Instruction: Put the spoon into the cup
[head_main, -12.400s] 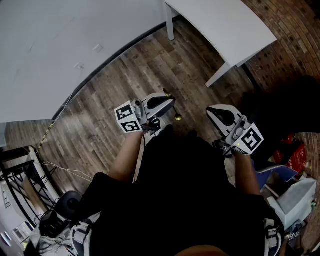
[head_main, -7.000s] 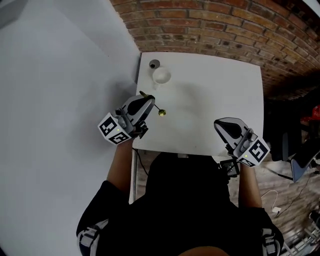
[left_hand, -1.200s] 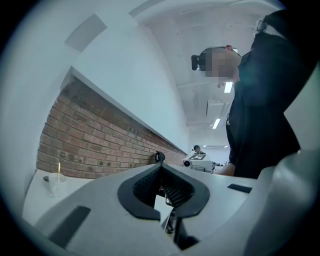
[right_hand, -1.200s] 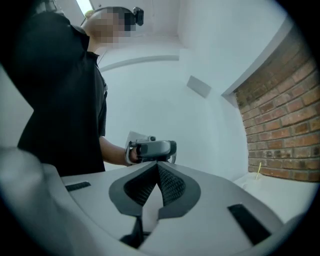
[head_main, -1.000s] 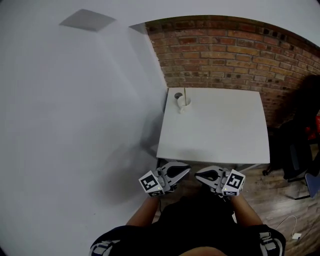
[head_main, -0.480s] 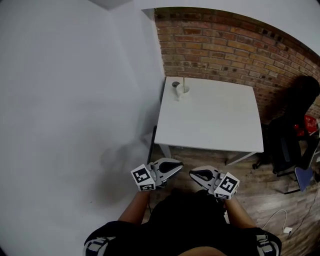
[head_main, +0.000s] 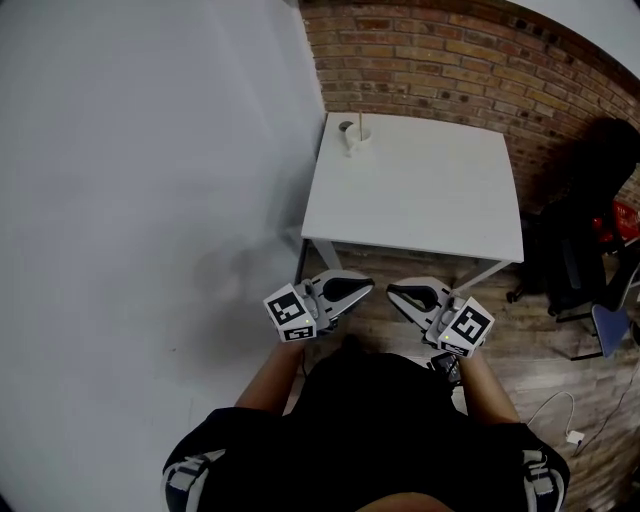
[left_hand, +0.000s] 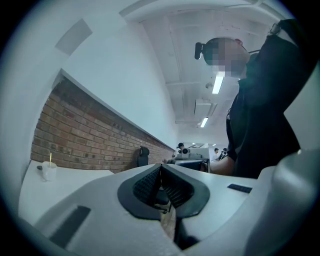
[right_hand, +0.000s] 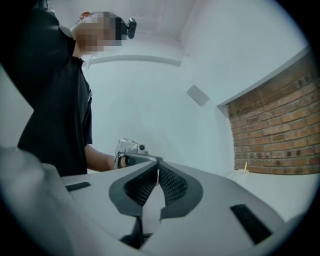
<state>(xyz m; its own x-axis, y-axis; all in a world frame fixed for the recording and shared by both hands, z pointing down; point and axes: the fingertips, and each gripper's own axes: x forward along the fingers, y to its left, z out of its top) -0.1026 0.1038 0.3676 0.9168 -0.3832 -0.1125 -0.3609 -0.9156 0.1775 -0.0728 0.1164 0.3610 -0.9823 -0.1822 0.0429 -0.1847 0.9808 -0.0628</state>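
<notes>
The left hand-held gripper (head_main: 362, 288) is clenched, with its two jaws pressed together and nothing between them. The right hand-held gripper (head_main: 396, 291) is clenched the same way and holds nothing too. The two sit side by side, tips pointing at each other, close to the person's body and above the wooden floor (head_main: 560, 380). They are off the tabletop (head_main: 420, 190), which is white and lies toward 12 o'clock from them. They are well apart from the cup (head_main: 351, 140). The cup is small and white, and it stands upright far off at the tabletop's 11 o'clock corner. The spoon (head_main: 359, 124) is in the cup, and its thin handle sticks straight up out of the top. A little dark round thing (head_main: 345, 127) sits just beside the cup at its 10 o'clock. A brick wall (head_main: 440, 50) runs behind the tabletop at 12 o'clock. A plain pale wall (head_main: 150, 200) is at 9 o'clock. A black chair (head_main: 585, 235) stands at 3 o'clock.
</notes>
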